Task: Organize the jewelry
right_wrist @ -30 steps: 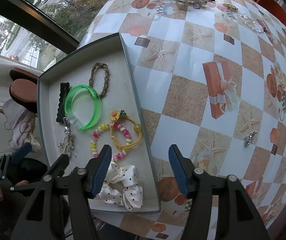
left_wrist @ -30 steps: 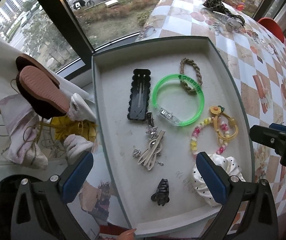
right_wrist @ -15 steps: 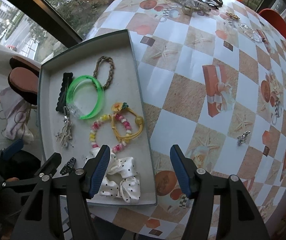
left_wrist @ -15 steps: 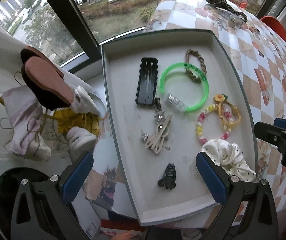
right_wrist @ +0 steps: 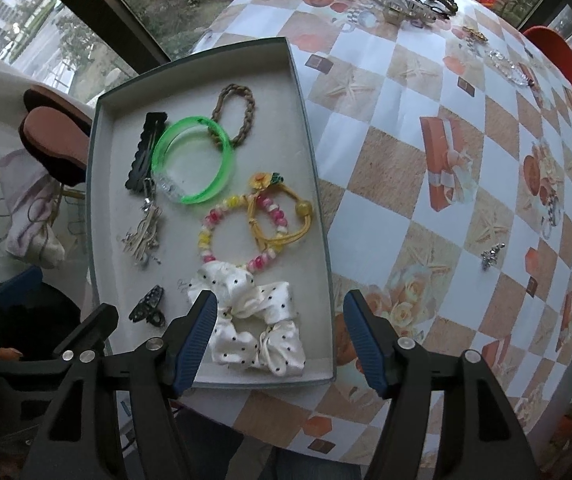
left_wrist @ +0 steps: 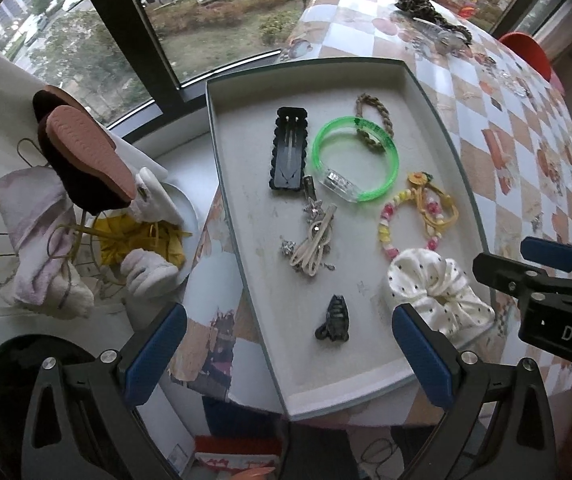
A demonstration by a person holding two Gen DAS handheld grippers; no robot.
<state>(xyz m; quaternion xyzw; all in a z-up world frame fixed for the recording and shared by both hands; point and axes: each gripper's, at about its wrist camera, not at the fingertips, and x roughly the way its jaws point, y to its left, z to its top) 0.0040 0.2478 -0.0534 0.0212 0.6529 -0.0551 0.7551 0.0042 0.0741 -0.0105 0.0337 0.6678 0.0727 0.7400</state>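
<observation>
Both grippers' fingers are spread and hold nothing; my right gripper (right_wrist: 280, 338) is opening. It hangs over the spotted scrunchie (right_wrist: 256, 320) in the tray (right_wrist: 309, 152). My left gripper (left_wrist: 286, 354) is wide too.

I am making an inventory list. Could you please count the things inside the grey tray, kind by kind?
Inside the tray:
Bracelets and bangles: 4 (green bangle, braided bracelet, bead bracelet, yellow cord bracelet)
Hair clips: 2 (flat black clip, small claw clip)
Scrunchies: 1 (polka-dot scrunchie)
Charm bundle: 1
Total: 8
</observation>
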